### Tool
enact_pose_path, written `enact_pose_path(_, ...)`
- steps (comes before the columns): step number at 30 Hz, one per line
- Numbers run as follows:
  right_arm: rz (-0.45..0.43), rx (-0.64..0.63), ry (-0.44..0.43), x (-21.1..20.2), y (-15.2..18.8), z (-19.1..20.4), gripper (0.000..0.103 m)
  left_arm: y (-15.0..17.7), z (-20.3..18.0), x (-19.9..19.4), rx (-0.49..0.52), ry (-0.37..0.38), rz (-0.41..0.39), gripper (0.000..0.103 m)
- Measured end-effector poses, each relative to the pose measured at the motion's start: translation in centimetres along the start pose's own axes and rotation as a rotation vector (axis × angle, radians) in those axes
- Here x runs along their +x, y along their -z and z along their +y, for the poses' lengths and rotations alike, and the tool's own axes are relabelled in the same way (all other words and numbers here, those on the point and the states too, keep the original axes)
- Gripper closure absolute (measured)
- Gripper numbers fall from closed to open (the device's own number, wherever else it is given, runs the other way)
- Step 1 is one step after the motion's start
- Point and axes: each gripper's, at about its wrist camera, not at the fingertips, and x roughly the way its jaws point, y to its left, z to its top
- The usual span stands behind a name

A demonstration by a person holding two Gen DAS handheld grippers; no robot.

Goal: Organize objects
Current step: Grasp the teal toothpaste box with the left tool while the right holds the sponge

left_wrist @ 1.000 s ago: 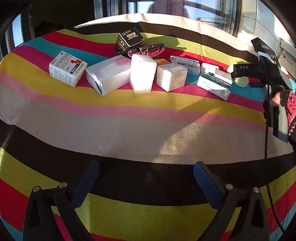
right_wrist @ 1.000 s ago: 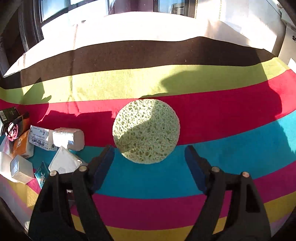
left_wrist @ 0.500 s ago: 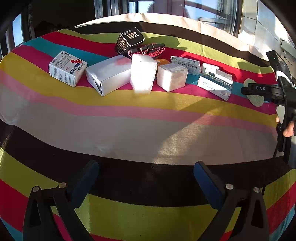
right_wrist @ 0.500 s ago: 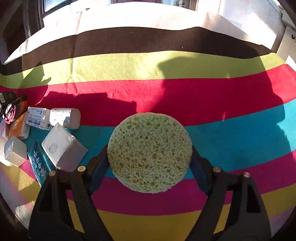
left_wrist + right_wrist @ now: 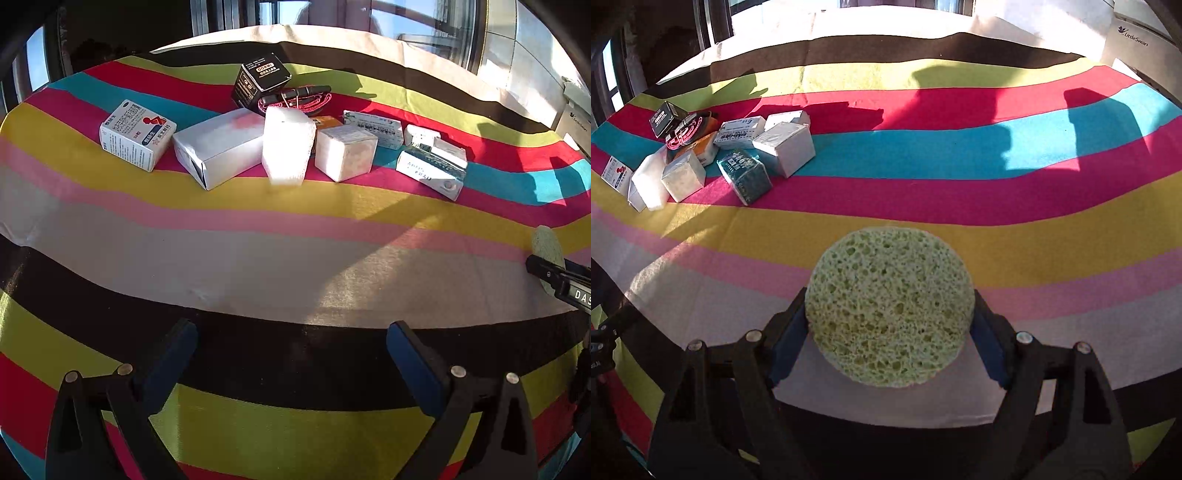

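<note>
My right gripper point(image 5: 888, 332) is shut on a round, pale green sponge point(image 5: 890, 306), its blue pads pressing both sides of the disc, held over the white and pink stripes of the tablecloth point(image 5: 1034, 221). The left wrist view shows the same sponge point(image 5: 548, 247) at the far right edge, with the right gripper point(image 5: 561, 277) partly cut off. My left gripper point(image 5: 291, 339) hangs open above the black stripe with nothing between its fingers. A cluster of small boxes point(image 5: 218, 147) lies far ahead of it on the pink and red stripes.
The cluster holds a medicine box point(image 5: 136, 134), a black box point(image 5: 260, 79), a white foam block point(image 5: 288, 144), a white cube point(image 5: 345, 151) and several flat cartons point(image 5: 430, 168). A white appliance point(image 5: 1137, 40) stands beyond the table's far right corner. Windows line the back.
The right gripper closed on the sponge, lifted it off the red and blue stripes and carried it toward the near white stripe. The left gripper stayed still.
</note>
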Motion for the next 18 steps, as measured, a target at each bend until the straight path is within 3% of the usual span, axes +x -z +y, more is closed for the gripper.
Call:
enact_pose_path(2, -0.002, -0.011, -0.006, 0.1, 0.1, 0.4, 0.020, -0.3, -0.6, -0.3, -0.043, 0.025, 0.039, 0.000)
enact_pose_path(4, -0.016, -0.010, -0.005, 0.0, 0.3, 0.4, 0.020, -1.0, -2.6, -1.0, -0.067, 0.126, 0.050, 0.000)
enact_pose_path(10, -0.025, -0.002, -0.004, 0.0, 0.3, 0.4, 0.020, -4.7, -11.6, 0.7, -0.008, 0.165, 0.029, 0.000)
enact_pose_path(14, -0.029, -0.003, -0.003, 0.0, 0.3, 0.6, 0.020, -8.7, -15.3, 3.8, -0.015, 0.124, 0.029, 0.000)
enact_pose_path(18, -0.029, -0.001, -0.007, 0.1, 0.3, 0.6, 0.020, -12.2, -16.2, 6.5, -0.046, 0.067, 0.037, 0.001)
